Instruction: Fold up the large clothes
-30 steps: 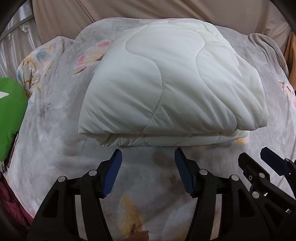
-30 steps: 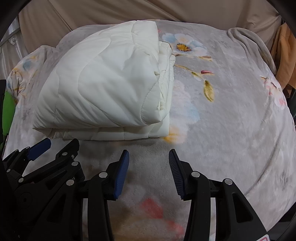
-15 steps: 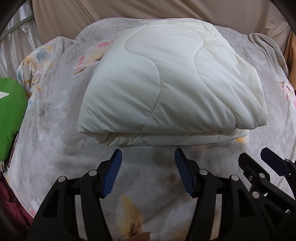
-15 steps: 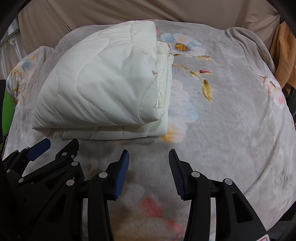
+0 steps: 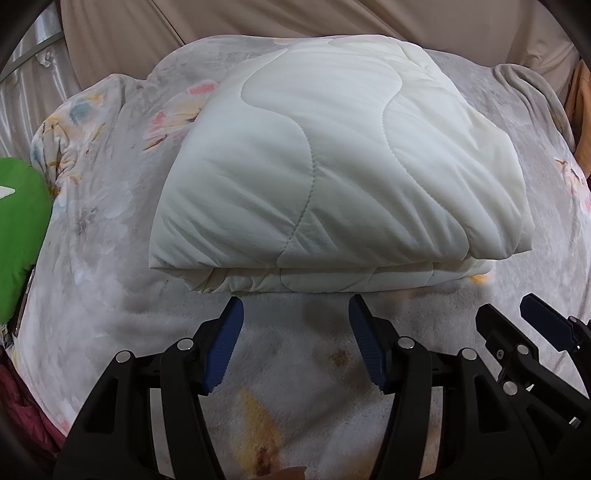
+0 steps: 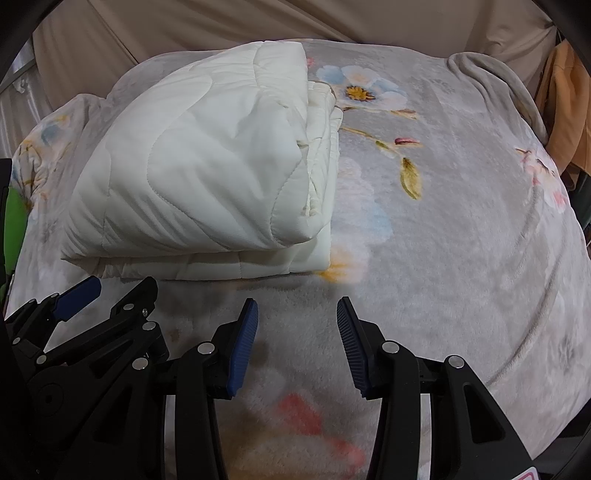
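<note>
Nothing moved since the earlier frames: same pose for both tools, same lie of the quilt. Left tool (image 5: 295,332) with blue pads parted and nothing between them, only bare blanket below; right tool (image 6: 297,332) likewise parted and empty, hovering over the blanket. Side by side, each glimpsed at the edge of the other's view: the right tool at the lower right of the left wrist view, the left tool at the lower left of the right wrist view. Just beyond the left tool's tips, apart from them, the near folded edge of the white quilt (image 5: 332,177), squarely ahead and filling the centre. From the right wrist view, the same quilt (image 6: 207,173) off to the upper left, showing what the left view hides: the stacked layers along its right-hand side, several folds piled one on another. Wavy stitching across the top panel, clearest from the left. Underneath, a grey floral blanket (image 6: 461,229) spread over a bed, with blue and white blossoms and a green leaf open only to the right view. At the far left, a bright green object (image 5: 20,236), large in the left view and a mere sliver in the right. Behind the bed, beige fabric (image 5: 332,18) hanging like a curtain; at the far right, an orange cloth (image 6: 565,110).
</note>
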The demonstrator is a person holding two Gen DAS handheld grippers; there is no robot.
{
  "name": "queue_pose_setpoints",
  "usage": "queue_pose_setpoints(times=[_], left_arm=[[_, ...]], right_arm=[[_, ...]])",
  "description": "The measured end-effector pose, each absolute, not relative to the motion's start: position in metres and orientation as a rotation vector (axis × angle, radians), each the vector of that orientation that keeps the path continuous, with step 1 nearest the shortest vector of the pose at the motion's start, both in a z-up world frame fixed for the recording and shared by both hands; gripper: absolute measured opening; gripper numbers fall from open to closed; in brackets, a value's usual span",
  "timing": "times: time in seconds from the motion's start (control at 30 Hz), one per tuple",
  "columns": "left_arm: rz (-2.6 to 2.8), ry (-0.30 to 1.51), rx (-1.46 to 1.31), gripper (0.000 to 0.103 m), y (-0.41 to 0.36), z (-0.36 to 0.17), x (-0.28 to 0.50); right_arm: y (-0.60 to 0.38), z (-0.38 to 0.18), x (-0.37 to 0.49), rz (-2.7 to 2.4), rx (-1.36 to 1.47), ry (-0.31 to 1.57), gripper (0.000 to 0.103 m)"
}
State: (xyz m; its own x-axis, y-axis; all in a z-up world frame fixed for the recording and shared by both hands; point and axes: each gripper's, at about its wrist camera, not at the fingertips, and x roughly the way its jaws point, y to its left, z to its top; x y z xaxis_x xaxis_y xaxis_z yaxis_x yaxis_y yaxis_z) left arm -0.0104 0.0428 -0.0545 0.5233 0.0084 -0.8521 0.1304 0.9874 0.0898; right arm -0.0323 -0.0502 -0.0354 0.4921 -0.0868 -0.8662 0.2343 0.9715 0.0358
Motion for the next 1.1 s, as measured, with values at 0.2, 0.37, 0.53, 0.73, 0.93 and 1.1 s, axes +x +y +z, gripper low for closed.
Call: queue_pose_setpoints(times=[0.2, 0.37, 0.53, 0.73, 0.93, 1.1], left_arm=[[-0.071, 1.019, 0.149, 0.057, 0.0410, -0.0549, -0.0087], [-0.071, 1.021, 0.147, 0.056, 0.0405, -0.0553, -0.0082], [-0.074, 1.027, 0.146, 0.056, 0.0372, -0.0567, -0.0065], [-0.078, 1.027, 0.141, 0.057, 0.0388, -0.0574, -0.0068], [-0.081, 1.027, 0.141, 0.057, 0.0384, -0.0582, -0.0082], [-0.079, 1.020, 0.141, 0.057, 0.0363, -0.0566, -0.0109]], right_arm=[[-0.0506, -0.0355, -0.0321, -0.195, 0.155, 1.040, 0.045], [-0.0504, -0.0354, -0.0319, -0.196, 0.155, 1.039, 0.045], [-0.0504, -0.0355, -0.0317, -0.195, 0.156, 1.040, 0.045], [-0.0526, -0.0365, -0.0333, -0.199, 0.154, 1.036, 0.045], [-0.0552, -0.0377, -0.0365, -0.204, 0.157, 1.034, 0.045], [-0.0578, -0.0361, -0.0387, -0.206, 0.156, 1.029, 0.045]])
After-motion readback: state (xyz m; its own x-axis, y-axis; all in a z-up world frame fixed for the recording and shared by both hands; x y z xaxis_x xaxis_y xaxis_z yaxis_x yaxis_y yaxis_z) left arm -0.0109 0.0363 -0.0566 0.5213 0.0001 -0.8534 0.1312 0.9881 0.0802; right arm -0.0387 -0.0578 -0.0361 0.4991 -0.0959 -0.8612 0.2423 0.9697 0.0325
